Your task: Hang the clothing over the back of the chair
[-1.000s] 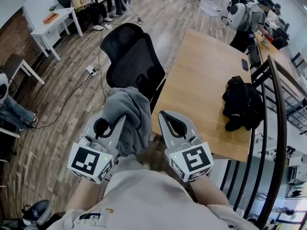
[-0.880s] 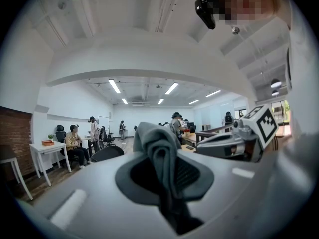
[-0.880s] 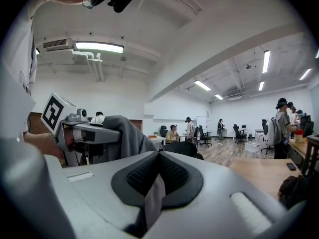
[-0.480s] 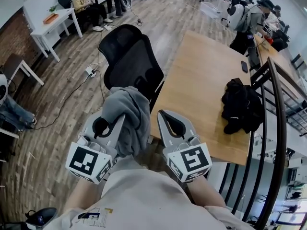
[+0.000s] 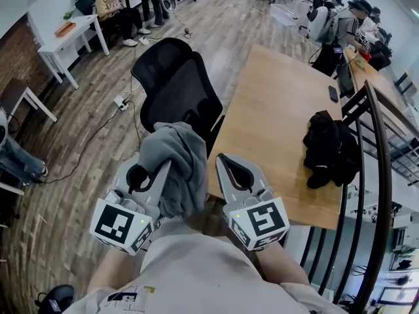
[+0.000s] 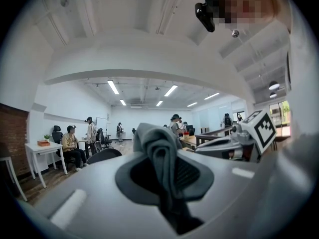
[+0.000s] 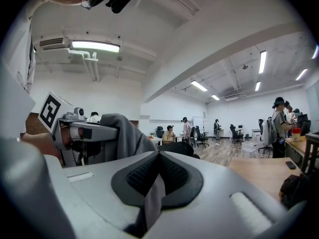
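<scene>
A grey garment [image 5: 177, 162] is bunched up between my two grippers, in front of the person's chest. My left gripper [image 5: 147, 172] is shut on a thick fold of it, which fills the pads in the left gripper view [image 6: 160, 156]. My right gripper [image 5: 232, 169] is shut on a thin strip of the same cloth, which hangs down from its pads [image 7: 152, 193]. Both point level towards the black mesh office chair [image 5: 177, 87], whose back stands just beyond the garment. The cloth hides the chair's seat.
A long wooden table [image 5: 275, 103] runs to the right of the chair, with a black bundle of clothing [image 5: 330, 146] and a phone [image 5: 333, 93] on it. A dark railing [image 5: 376, 175] lies further right. A white desk [image 5: 65, 38], seated people and a floor cable [image 5: 98, 133] are at left.
Both grippers and the grey garment have edged forward a little towards the chair. Both grips look unchanged.
</scene>
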### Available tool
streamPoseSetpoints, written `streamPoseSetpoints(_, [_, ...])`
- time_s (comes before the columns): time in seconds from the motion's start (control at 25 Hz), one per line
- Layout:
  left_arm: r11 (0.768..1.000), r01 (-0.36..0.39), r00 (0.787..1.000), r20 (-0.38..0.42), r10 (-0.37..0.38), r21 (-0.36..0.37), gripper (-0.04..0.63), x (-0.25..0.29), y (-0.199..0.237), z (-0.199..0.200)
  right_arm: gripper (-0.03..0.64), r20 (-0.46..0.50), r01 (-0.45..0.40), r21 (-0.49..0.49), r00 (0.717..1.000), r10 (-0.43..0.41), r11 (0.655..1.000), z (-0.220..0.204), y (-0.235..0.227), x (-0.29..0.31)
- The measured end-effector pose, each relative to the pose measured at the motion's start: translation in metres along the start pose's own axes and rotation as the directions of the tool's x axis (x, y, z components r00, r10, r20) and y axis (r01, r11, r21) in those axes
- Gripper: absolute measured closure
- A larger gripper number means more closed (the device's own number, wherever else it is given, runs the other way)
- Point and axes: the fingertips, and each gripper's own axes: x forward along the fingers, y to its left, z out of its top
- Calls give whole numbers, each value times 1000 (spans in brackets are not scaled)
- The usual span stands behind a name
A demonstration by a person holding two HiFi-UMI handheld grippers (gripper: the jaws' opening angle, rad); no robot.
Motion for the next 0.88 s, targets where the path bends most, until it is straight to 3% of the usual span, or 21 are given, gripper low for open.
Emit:
streamPoseSetpoints(0.48, [998, 67, 997, 26, -67, 5, 547, 54, 62, 0, 618, -14, 55, -25, 998, -55, 998, 3, -17, 71])
streamPoseSetpoints(0.88, [979, 204, 978, 43, -203, -13, 547, 145, 142, 15, 618, -31, 186, -24, 982, -187, 982, 30, -67, 170])
